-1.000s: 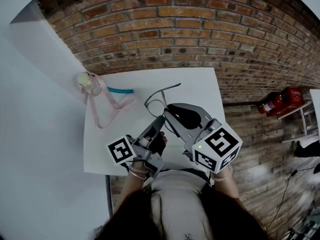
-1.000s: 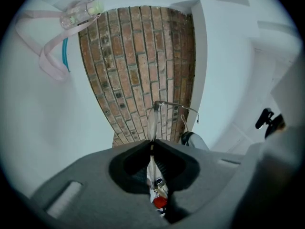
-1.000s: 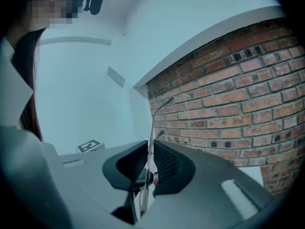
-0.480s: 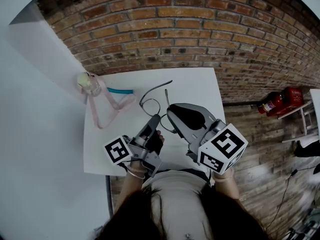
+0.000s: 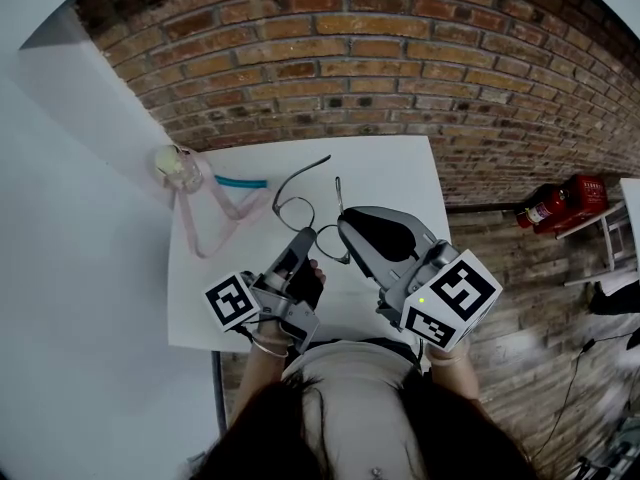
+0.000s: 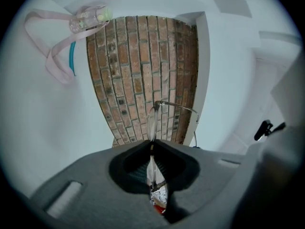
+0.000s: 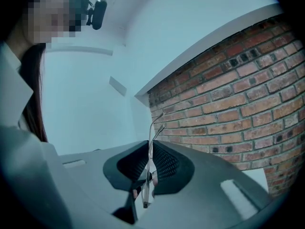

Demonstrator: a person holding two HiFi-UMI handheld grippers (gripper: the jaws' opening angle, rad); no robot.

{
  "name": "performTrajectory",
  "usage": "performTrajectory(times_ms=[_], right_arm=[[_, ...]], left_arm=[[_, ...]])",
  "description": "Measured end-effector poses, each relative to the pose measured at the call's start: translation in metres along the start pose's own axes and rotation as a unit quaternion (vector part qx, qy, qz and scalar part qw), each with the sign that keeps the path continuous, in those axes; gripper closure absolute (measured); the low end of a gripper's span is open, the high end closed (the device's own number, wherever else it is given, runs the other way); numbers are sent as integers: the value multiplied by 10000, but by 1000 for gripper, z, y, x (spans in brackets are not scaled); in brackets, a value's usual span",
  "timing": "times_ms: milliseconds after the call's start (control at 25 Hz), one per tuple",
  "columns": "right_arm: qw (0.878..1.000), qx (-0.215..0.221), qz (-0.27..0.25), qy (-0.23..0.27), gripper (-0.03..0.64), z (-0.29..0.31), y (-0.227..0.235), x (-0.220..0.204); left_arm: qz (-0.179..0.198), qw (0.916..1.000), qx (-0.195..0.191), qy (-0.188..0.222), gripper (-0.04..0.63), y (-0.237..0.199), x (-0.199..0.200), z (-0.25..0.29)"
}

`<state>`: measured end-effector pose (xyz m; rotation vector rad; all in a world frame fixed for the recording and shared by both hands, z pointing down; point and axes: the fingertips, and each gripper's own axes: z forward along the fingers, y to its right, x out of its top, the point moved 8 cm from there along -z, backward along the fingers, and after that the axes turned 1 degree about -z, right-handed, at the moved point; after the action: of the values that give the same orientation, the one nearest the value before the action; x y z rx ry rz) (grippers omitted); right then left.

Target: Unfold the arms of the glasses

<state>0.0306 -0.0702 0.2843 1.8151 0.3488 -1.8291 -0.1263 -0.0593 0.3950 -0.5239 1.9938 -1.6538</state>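
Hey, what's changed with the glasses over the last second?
The glasses swung left and away from the person, and the long arm's tip now sits further left. The left claw eased left and the right claw drew slightly right, so they spread apart. Both stayed shut on the glasses. The pink strap and small bottle on the table did not move.
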Motion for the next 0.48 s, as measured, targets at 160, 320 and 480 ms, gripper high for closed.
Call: performTrajectory(times_ms=[160, 320, 480], right_arm=[[10000, 34, 9, 56, 583, -1, 0, 1], [9999, 54, 23, 112, 583, -4, 0, 3], [9999, 55, 43, 144, 583, -6, 2, 3]], left_arm=[[-11, 10000, 8, 52, 571, 1, 3, -2], [-28, 10000, 0, 84, 571, 1, 4, -2], [-52, 9999, -9, 99, 571, 0, 6, -1]])
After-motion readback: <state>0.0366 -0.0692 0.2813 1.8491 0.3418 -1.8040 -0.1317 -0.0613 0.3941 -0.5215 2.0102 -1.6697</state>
